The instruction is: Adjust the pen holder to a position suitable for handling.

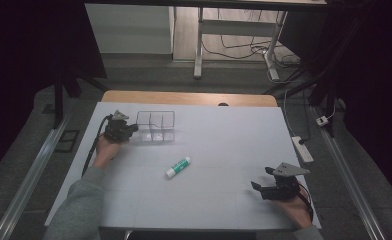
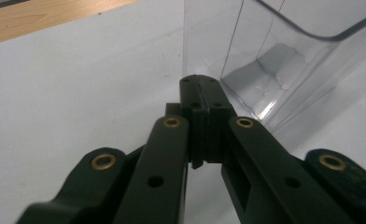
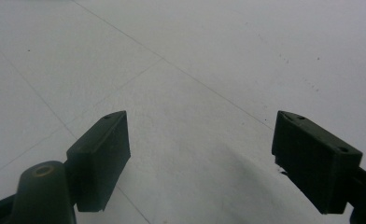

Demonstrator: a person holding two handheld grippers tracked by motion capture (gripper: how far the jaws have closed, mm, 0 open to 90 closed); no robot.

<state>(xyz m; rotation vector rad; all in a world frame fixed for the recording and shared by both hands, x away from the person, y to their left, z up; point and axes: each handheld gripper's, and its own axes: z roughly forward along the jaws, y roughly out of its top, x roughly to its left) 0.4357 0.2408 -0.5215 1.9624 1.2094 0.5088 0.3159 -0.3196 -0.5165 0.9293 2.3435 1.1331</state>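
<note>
A clear plastic organizer [image 1: 155, 126] with dividers stands at the back left of the white table [image 1: 224, 135]. My left gripper [image 1: 133, 129] lies low at its left end. In the left gripper view the left gripper [image 2: 200, 81] is shut, jaws pressed together, with the tips right at the organizer's [image 2: 284, 56] near wall; I cannot tell whether they touch it. A white glue stick [image 1: 178, 167] with a green label lies on its side mid-table. My right gripper [image 1: 261, 178] rests at the front right, and the right gripper [image 3: 200, 121] is open over bare table.
A wooden table edge [image 1: 184, 97] shows behind the white sheet and again as a wooden strip [image 2: 41, 18]. A power strip [image 1: 302, 148] and cables lie on the floor to the right. Desk legs [image 1: 199, 45] stand beyond the table.
</note>
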